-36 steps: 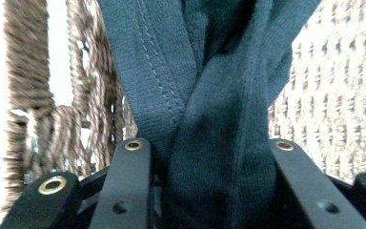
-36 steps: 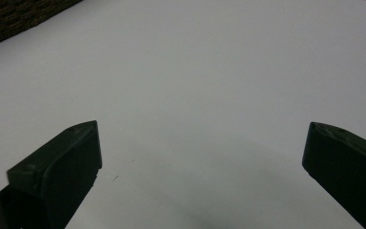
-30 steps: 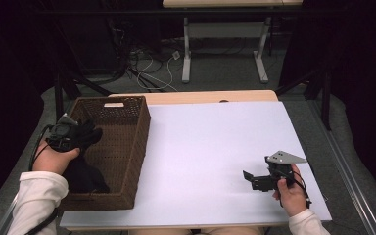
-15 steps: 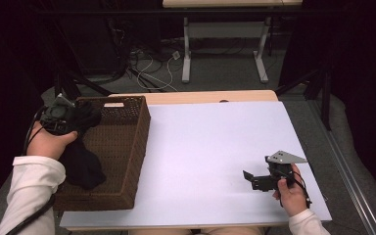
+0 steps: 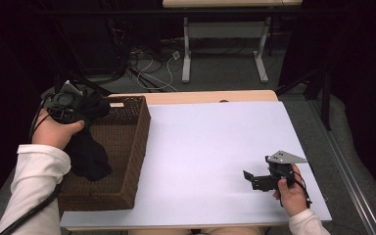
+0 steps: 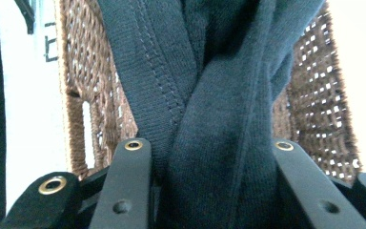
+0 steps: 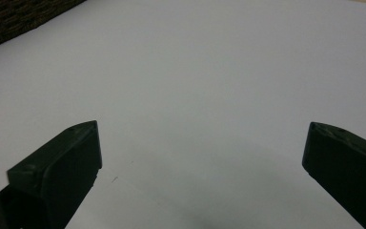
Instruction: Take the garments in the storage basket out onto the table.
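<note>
Hanging from the left claw (image 5: 85, 110), a dark knitted garment (image 5: 89, 155) droops into the brown wicker basket (image 5: 127, 161) at the left side of the white tabletop (image 5: 210, 147). In the high view the left hand (image 5: 54, 131) holds that claw over the basket's far left corner, and the cloth trails down from it toward the basket's inner floor, its lower end bunched against the near left wall. The left gripper view looks along the two black jaws, which are closed partway and pinch a thick, twisted fold of the garment (image 6: 205, 119) between them (a stitched seam runs down the fabric on the left); the basket's woven wall (image 6: 314, 109) shows behind the cloth on both sides.

The right claw (image 5: 254, 178) sits low near the front right of the tabletop, held in the right hand (image 5: 290, 193), well apart from the basket. Its jaws stand wide apart with nothing between them; the right gripper view shows bare white tabletop (image 7: 195, 86) under them and a corner of the basket (image 7: 19, 19) at the upper left. A white sleeve (image 5: 34, 186) covers the left forearm.
</note>
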`<state>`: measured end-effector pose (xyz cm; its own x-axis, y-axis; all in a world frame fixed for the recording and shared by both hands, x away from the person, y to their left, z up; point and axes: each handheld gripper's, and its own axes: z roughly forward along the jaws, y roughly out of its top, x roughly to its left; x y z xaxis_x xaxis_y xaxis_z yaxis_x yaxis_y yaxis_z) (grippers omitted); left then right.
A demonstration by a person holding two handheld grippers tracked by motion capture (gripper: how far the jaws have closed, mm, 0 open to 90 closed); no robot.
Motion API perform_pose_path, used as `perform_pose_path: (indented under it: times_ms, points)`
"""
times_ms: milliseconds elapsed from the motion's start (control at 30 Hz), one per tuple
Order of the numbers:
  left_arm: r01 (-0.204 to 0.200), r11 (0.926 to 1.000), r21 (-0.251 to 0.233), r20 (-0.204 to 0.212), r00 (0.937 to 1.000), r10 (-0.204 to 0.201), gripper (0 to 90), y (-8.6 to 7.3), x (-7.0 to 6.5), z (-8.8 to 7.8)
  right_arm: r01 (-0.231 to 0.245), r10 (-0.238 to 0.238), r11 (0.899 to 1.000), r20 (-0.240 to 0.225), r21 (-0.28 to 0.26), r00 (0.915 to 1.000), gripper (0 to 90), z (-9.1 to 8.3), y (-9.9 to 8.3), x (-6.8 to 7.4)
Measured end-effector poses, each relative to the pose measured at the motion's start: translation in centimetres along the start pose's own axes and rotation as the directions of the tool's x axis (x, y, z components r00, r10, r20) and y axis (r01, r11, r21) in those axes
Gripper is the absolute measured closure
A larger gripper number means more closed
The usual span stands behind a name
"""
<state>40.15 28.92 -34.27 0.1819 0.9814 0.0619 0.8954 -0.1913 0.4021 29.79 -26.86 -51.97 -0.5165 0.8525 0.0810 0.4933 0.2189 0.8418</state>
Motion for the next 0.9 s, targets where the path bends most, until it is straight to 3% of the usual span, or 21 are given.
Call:
perform_pose_path:
  times_ms: [467, 900]
  points:
    - [-0.048, 0.9981, -0.038, 0.038, 0.9981, 0.050, 66.7, 2.3, -3.1, -1.4, -0.004, 0.004, 1.000, -0.004, 0.001, 1.0000, 0.0, 0.0, 0.0, 0.1]
    - [-0.132, 0.9898, -0.054, 0.060, 0.9890, 0.135, 66.7, 4.5, -6.8, -2.2, -0.004, 0.004, 1.000, -0.005, 0.001, 1.0000, 0.0, 0.0, 0.0, 0.1]
